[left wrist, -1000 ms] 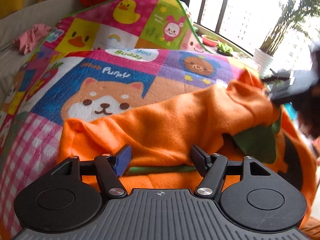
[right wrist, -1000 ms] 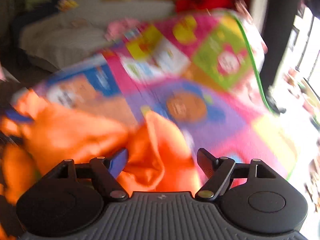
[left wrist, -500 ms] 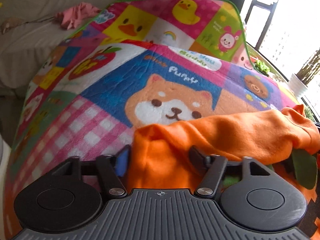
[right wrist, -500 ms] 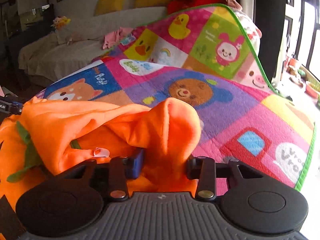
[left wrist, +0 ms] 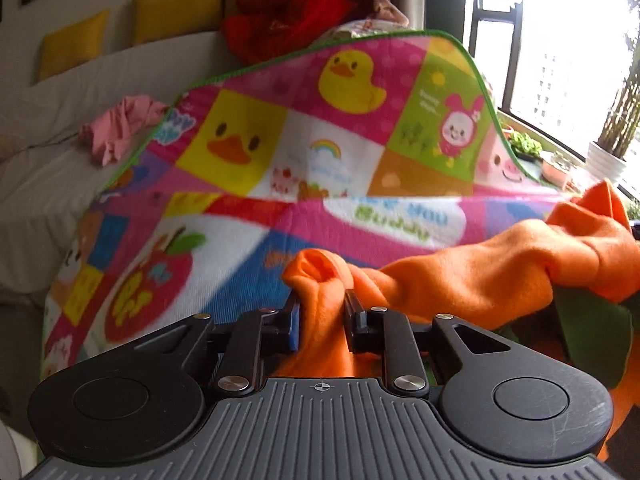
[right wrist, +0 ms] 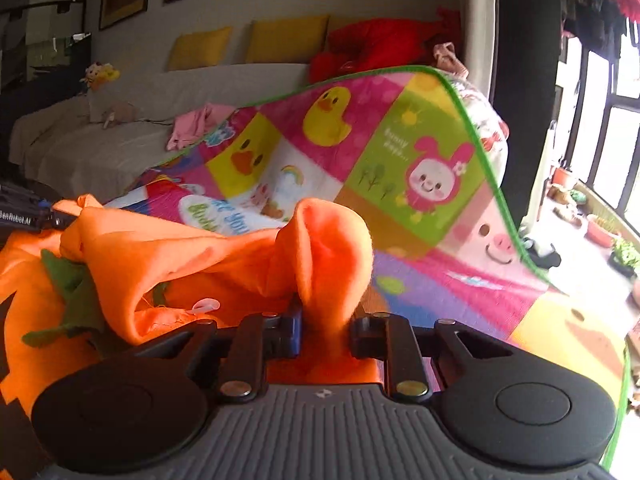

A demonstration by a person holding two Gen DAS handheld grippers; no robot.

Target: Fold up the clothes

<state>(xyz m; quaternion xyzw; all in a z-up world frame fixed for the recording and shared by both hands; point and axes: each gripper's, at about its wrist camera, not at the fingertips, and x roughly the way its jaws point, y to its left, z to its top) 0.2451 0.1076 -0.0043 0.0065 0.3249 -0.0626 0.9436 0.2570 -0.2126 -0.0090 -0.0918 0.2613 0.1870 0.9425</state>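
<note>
An orange fleece garment (left wrist: 480, 276) with green leaf trim (left wrist: 592, 328) hangs stretched between my two grippers above a colourful cartoon play mat (left wrist: 304, 152). My left gripper (left wrist: 322, 312) is shut on one bunched corner of the garment. My right gripper (right wrist: 326, 316) is shut on the other bunched corner (right wrist: 332, 248). The garment's body (right wrist: 120, 260) sags to the left in the right wrist view, with its green trim (right wrist: 68, 280) showing. The left gripper's tip shows at the far left edge there.
The mat (right wrist: 420, 184) drapes up at the back over a grey sofa (right wrist: 100, 148) with yellow cushions (right wrist: 280, 40), a red plush heap (right wrist: 372, 52) and a pink garment (left wrist: 116, 128). Windows and potted plants (left wrist: 608, 152) stand on the right.
Both grippers have closed tight on the orange garment's corners and lifted it off the mat. The cameras have tilted up towards the sofa and the wall.
</note>
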